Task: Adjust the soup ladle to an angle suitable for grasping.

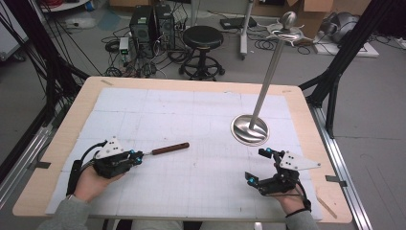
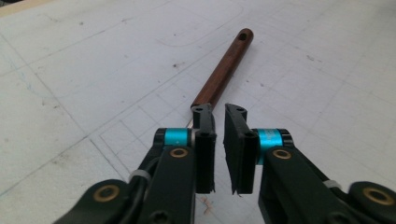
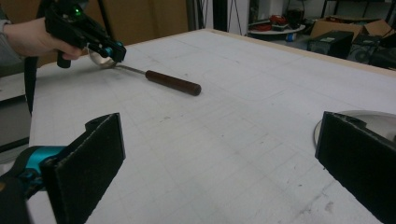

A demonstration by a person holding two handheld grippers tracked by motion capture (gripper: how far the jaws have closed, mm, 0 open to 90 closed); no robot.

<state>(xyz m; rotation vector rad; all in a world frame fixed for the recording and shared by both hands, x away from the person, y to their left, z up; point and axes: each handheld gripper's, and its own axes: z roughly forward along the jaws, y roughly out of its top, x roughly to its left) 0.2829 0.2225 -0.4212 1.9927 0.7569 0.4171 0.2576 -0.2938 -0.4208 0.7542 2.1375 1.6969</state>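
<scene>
— Two grippers over the white mat [image 1: 191, 124]. Left gripper [image 1: 140, 155]?
— Jaws drawn near together, clamped on the thin metal neck of a utensil [image 1: 165, 149] at its spoon-like end; a narrow slit left between the pads [image 2: 205, 154] in the left gripper view. Brown wooden handle [image 2: 224, 70] lying flat on the mat, pointing away toward the table's middle.
— Right gripper [image 1: 255, 166]?
— Jaws spread wide, holding nothing, hovering near the front right edge. Well apart from the utensil.
— Anything close by?
— Steel stand [image 1: 261, 91] with a round base just beyond the right gripper, pole leaning up.
</scene>
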